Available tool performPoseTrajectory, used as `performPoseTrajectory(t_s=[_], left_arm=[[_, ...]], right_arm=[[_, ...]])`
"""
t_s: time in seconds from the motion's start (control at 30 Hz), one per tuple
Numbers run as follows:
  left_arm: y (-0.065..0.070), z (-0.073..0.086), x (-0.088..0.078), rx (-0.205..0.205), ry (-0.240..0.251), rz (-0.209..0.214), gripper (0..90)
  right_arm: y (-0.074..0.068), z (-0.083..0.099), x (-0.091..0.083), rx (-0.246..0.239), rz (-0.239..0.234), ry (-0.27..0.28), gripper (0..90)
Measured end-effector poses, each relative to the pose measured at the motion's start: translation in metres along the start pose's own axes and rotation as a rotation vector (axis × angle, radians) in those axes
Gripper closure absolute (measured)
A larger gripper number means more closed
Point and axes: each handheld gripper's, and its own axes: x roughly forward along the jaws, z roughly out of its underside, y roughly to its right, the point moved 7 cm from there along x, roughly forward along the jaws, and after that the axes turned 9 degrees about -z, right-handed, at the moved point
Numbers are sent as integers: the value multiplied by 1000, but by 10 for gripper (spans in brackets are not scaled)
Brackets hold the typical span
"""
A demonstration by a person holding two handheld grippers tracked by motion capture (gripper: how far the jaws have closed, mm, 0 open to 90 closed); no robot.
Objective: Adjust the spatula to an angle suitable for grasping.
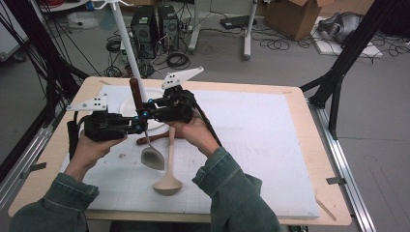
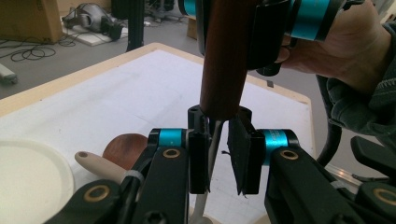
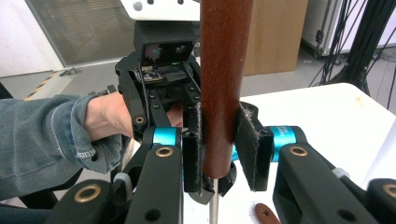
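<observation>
At about nine o'clock on the counter (image 1: 270, 145), the left claw (image 1: 140, 124) points toward three o'clock and is released. In the left gripper view, the thin metal shaft (image 2: 215, 140) of the ladle stands between its pads (image 2: 198, 161). It leans on one pad and is apart from the other.

Just beside it, toward the centre, the ladle's dark wooden handle (image 1: 136, 94) rises nearly upright, tilted slightly toward eleven o'clock. Its metal bowl (image 1: 153, 158) rests on the white mat at six o'clock from the claws.

The right claw (image 1: 147, 107) points toward nine o'clock and is clenched on that wooden handle, above the left claw. In the right gripper view, both pads (image 3: 250, 140) press its sides.

A white plate (image 1: 126, 110) lies behind the claws at twelve o'clock. A dark brown spoon (image 1: 145, 140) lies flat beneath them. A pale wooden spoon (image 1: 167, 182) lies at five o'clock from the metal bowl, with its handle pointing to twelve.
</observation>
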Motion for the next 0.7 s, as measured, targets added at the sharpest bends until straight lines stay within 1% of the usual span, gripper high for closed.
performPoseTrajectory(t_s=[0.07,0.1,0.13,0.17,0.23,0.3,0.37,0.4,0.43,0.47,0.53,0.6,0.67,0.7], left_arm=[[0,0,0,5,0,-8,786],[0,0,0,10,2,-13,789],[1,-1,1,17,6,-23,792],[1,-1,1,20,10,-28,795],[1,-2,1,23,12,-44,821],[0,-2,1,25,13,-45,823],[0,-2,2,34,10,-66,824],[0,-3,2,31,14,-67,824],[0,-3,2,32,15,-73,824],[0,-3,2,36,15,-85,825],[-2,-5,1,30,19,-99,825],[-4,-6,1,26,24,-112,826],[-5,-8,0,22,29,-124,827],[-6,-9,0,18,32,-134,827]], right_arm=[[0,0,0,5,-1,5,732],[0,0,-1,15,3,9,732],[1,0,-1,8,2,12,728],[1,0,-2,14,3,16,722],[1,-1,-3,13,11,19,691],[1,0,-6,17,16,23,670],[2,1,-8,22,21,25,656],[3,1,-9,21,24,24,633],[3,2,-10,29,33,28,630],[3,2,-12,28,35,32,626],[3,3,-16,28,43,37,610],[3,5,-22,24,55,40,599],[3,9,-31,38,70,45,585],[3,11,-34,34,76,45,575]])
